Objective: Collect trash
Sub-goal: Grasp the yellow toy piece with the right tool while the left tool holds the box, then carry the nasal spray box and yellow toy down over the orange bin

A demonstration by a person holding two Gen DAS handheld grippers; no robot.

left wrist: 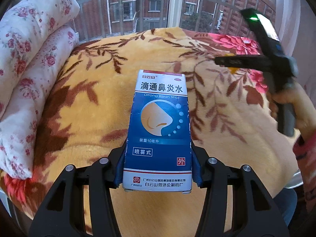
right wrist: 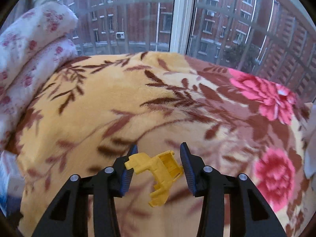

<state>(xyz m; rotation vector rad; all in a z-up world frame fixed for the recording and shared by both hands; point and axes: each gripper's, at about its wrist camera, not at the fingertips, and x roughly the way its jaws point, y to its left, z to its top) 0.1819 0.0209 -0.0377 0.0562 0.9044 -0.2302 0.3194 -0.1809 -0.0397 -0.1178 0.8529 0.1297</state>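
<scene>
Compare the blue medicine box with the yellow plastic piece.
The medicine box is a blue, printed, straight-sided carton; the yellow plastic piece is plain, irregular and partly hollow. The box looks longer. Both are held between gripper jaws above the floral blanket.

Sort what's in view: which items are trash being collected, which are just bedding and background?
Job items:
- blue and white cardboard medicine box, clamped in the left claw
- yellow moulded plastic piece, clamped in the right claw

Just lying about:
- yellow plush blanket with brown leaves and pink flowers
- folded white quilt with red flowers
- barred window
</scene>
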